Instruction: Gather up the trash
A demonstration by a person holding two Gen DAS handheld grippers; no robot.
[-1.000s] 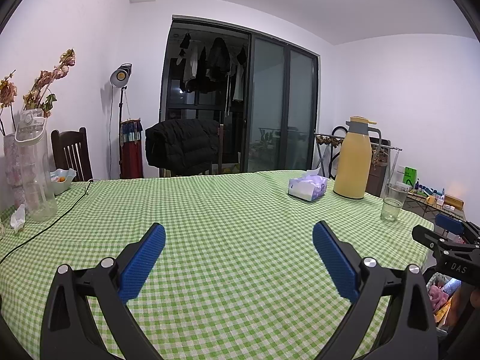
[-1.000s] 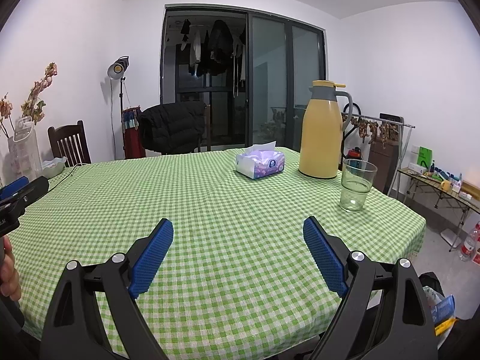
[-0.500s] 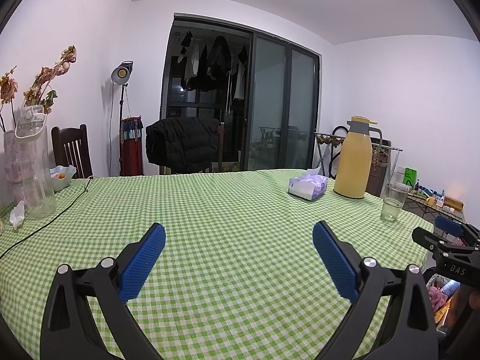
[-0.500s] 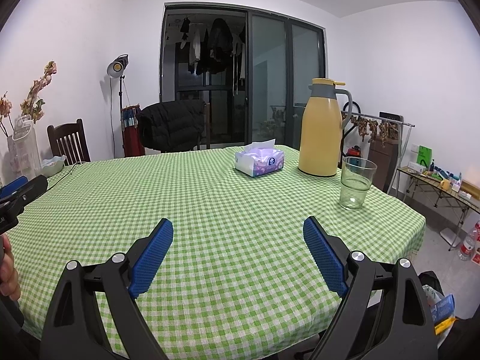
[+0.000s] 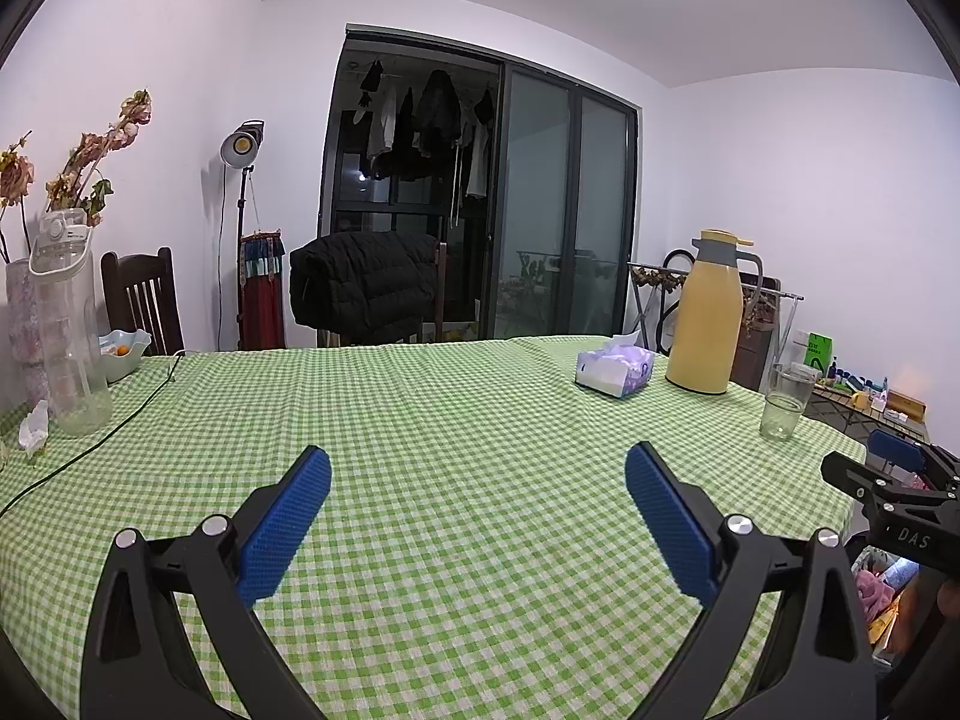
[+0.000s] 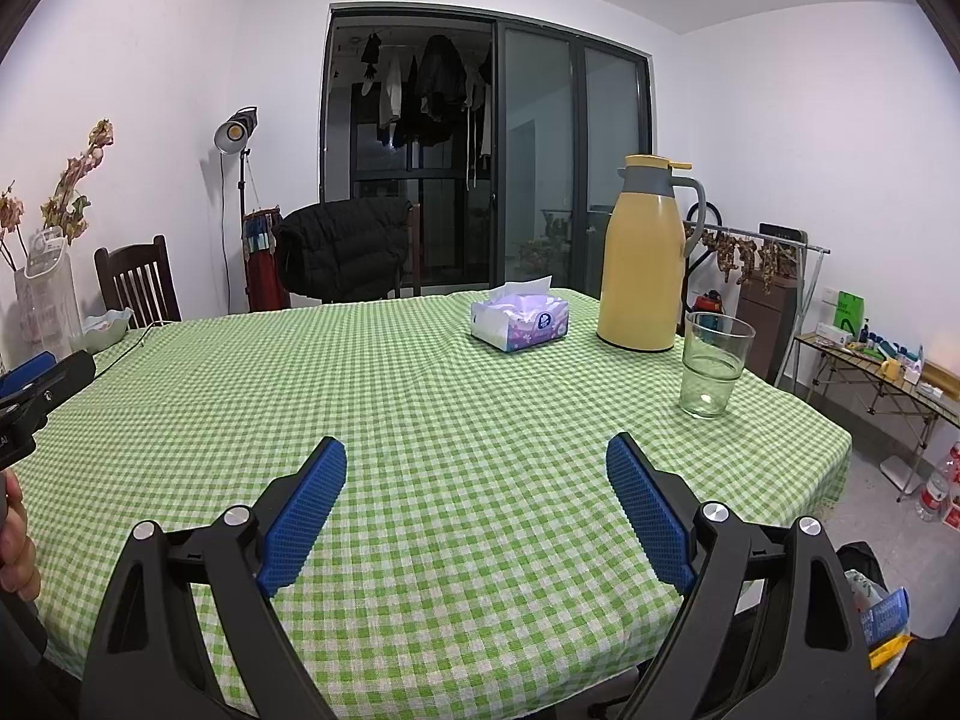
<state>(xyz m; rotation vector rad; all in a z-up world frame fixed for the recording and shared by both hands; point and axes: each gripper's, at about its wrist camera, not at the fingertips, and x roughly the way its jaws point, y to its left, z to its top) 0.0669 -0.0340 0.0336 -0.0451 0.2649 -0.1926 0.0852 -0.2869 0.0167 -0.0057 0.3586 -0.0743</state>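
One candidate piece of trash shows: a crumpled white scrap (image 5: 33, 425) lying on the surface (image 5: 480, 420) at its far left edge, just beside the base of a clear water bottle (image 5: 69, 330) and in front of a vase of dried flowers (image 5: 18, 276). Whether it is tissue or wrapper cannot be told at this size. Below the surface's right edge, a bag with coloured packaging in it (image 6: 882, 618) is partly visible; judged the likely collection point, not confirmed.

Left claw (image 5: 477, 516): jaws spread wide, nothing between the blue pads, hovering over bare green-checked cloth. Right claw (image 6: 476, 507): same condition, wide apart and empty, also over bare cloth, well right of the scrap.

Other items on the surface, none judged trash: tissue pack (image 6: 519, 321), yellow thermos jug (image 6: 645, 258) and drinking glass (image 6: 714, 363) grouped at the right; a small bowl (image 5: 123, 351) and a black cable (image 5: 90, 450) at the left.

Step in hand, as judged: start of the task, searching, no pickup begun. Next move calls for the left claw, the nearer one, to swing left toward the scrap and descend with pads either side of it, clearing the bottle and the cable. A light, crumpled scrap may slip or flatten; pads should meet low against the cloth.
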